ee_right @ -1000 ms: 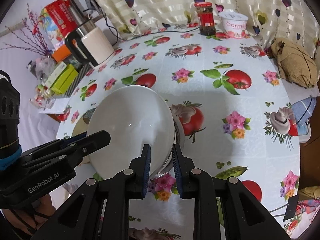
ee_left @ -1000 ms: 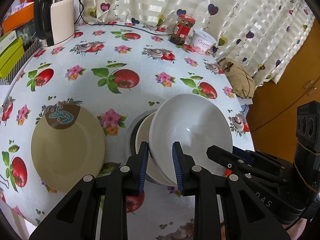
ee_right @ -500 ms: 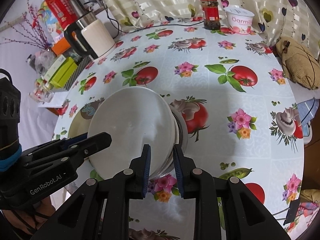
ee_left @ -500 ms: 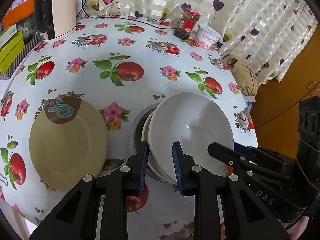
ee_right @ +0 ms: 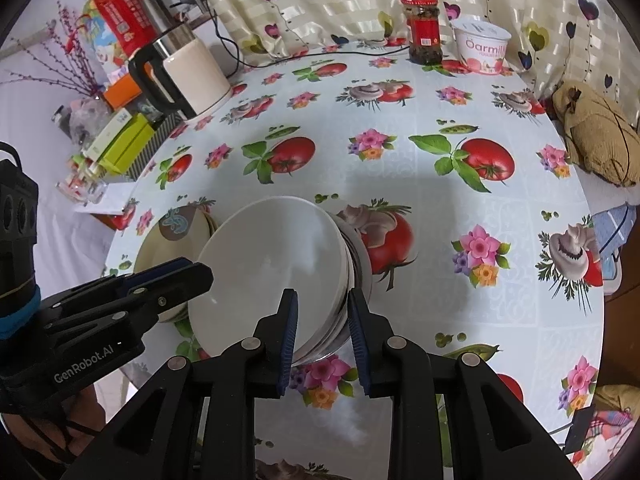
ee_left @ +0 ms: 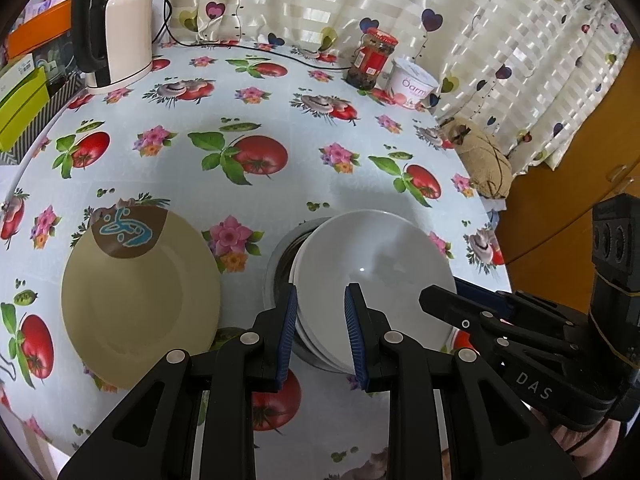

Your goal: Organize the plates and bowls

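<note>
A white bowl (ee_left: pixel 372 264) (ee_right: pixel 272 256) lies on top of a stack of white bowls nested in a steel bowl (ee_left: pixel 276 264) (ee_right: pixel 362 256) near the table's front edge. My left gripper (ee_left: pixel 322 292) is shut on the stack's left rim, one finger inside the top bowl and one outside. My right gripper (ee_right: pixel 323 295) is shut on the right rim the same way, with the steel bowl's edge also between its fingers. A beige plate (ee_left: pixel 140 292) (ee_right: pixel 160 240) with a brown and blue patch lies flat to the left of the stack.
At the back of the flowered tablecloth stand a kettle (ee_left: pixel 116 28), a red-lidded jar (ee_left: pixel 372 60) and a yoghurt tub (ee_left: pixel 412 84). A brown cloth bag (ee_left: pixel 484 164) lies at the right edge. Green boxes (ee_left: pixel 20 108) sit at the far left.
The white bowl, tilted up on the stack a second ago, has sunk and now sits nested almost level. Both grippers stay on its rim.
</note>
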The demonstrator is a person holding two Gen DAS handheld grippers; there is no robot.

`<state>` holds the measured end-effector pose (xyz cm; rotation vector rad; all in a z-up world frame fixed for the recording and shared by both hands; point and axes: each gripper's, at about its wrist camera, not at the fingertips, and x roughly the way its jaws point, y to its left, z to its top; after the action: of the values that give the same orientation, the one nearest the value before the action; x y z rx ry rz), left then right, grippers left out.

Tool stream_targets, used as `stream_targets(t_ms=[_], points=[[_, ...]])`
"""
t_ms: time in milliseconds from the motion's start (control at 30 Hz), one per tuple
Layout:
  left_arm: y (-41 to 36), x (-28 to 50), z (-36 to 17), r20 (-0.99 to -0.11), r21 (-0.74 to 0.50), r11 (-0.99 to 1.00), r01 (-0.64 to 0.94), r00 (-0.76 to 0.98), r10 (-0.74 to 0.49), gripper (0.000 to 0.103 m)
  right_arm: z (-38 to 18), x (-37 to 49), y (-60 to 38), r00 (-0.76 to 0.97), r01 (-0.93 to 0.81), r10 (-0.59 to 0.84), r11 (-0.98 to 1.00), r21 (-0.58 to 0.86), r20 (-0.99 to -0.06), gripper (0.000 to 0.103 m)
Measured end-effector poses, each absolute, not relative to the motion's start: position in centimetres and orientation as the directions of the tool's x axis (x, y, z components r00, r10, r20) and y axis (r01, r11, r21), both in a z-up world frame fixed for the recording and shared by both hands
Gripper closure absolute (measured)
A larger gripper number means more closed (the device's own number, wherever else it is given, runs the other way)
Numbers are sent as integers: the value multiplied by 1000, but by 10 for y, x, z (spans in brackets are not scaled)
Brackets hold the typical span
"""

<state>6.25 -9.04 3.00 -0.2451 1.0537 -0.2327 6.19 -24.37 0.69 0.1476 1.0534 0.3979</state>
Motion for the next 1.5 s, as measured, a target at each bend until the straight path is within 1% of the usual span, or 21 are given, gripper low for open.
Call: stream_targets(t_ms=[633,900,1167,1300,1367,1433,1500], points=[[-72,63,37,-781,-357,932,57,529,-331,77,22,56,-263,498,-263,413,910,322,-762,77],[-50,67,31,-761,-411,911,32,538,-362,77,21,58,-286,521,-236,443,896,376,-730,77],[-26,69,10,-762,-454,891,-20,528,-376,77,-2,68,-316,496,-155,466,878,453,-733,77],[-20,69,-6,-756,-505,863,-18,492,-432,77,-18,71,-317,461,-140,498,858,494,-734,77],[-21,69,-11,-755,-521,854,-8,472,-456,77,-25,72,-314,443,-145,518,847,512,-732,78],[-24,70,-17,-752,-536,844,6,450,-481,77,-30,74,-310,428,-152,536,837,526,-728,83],[-26,71,-22,-751,-548,837,12,434,-498,77,-35,75,-305,406,-160,561,821,549,-721,85]])
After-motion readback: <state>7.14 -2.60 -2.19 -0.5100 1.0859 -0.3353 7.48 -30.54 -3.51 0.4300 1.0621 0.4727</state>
